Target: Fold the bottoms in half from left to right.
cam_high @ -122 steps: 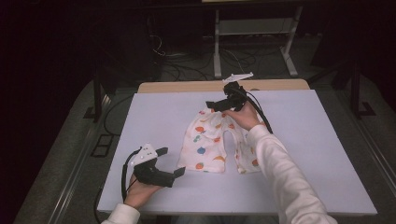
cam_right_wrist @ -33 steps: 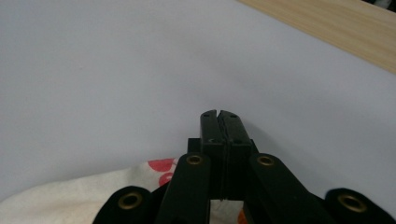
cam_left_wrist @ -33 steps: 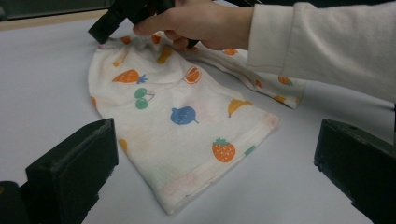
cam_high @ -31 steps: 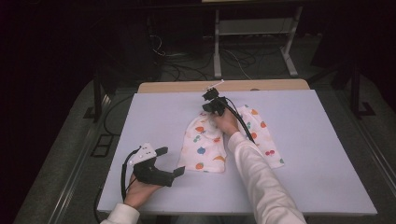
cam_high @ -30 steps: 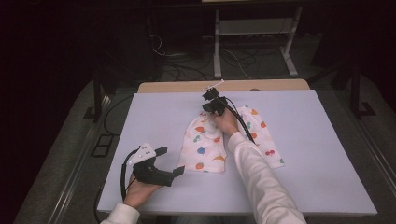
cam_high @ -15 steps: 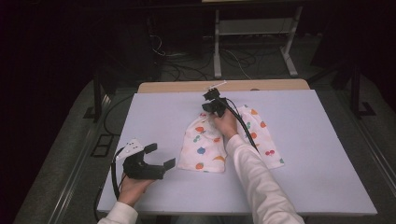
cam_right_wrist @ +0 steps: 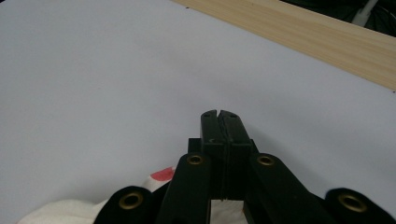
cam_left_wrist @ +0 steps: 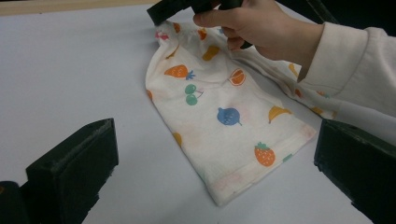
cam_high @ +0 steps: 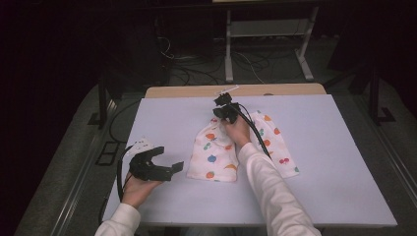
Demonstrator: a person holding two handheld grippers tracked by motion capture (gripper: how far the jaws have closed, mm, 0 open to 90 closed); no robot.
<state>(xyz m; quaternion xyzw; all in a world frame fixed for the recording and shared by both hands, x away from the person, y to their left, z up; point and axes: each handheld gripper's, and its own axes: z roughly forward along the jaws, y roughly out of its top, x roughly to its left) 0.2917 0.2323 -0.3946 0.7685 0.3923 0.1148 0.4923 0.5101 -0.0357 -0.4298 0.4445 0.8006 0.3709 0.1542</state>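
Two claws over the pale table (cam_high: pixel 344 162) in a dark room: left claw (cam_high: pixel 164 164) wide, right claw (cam_right_wrist: pixel 219 116) closed, empty.

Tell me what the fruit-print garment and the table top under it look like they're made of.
The fruit-print garment looks like thin, soft cotton knit, matte: it lies limp and creased, with a stitched hem. The table top looks like a smooth matte pale sheet, probably laminate or plastic; a light wood-look strip shows along its far edge.

The garment (cam_high: pixel 231 152) is laid at the centre of the surface (cam_high: pixel 339 162); the left gripper (cam_high: pixel 164 164) is held at its eight o'clock, the right gripper (cam_high: pixel 223 105) at its twelve.
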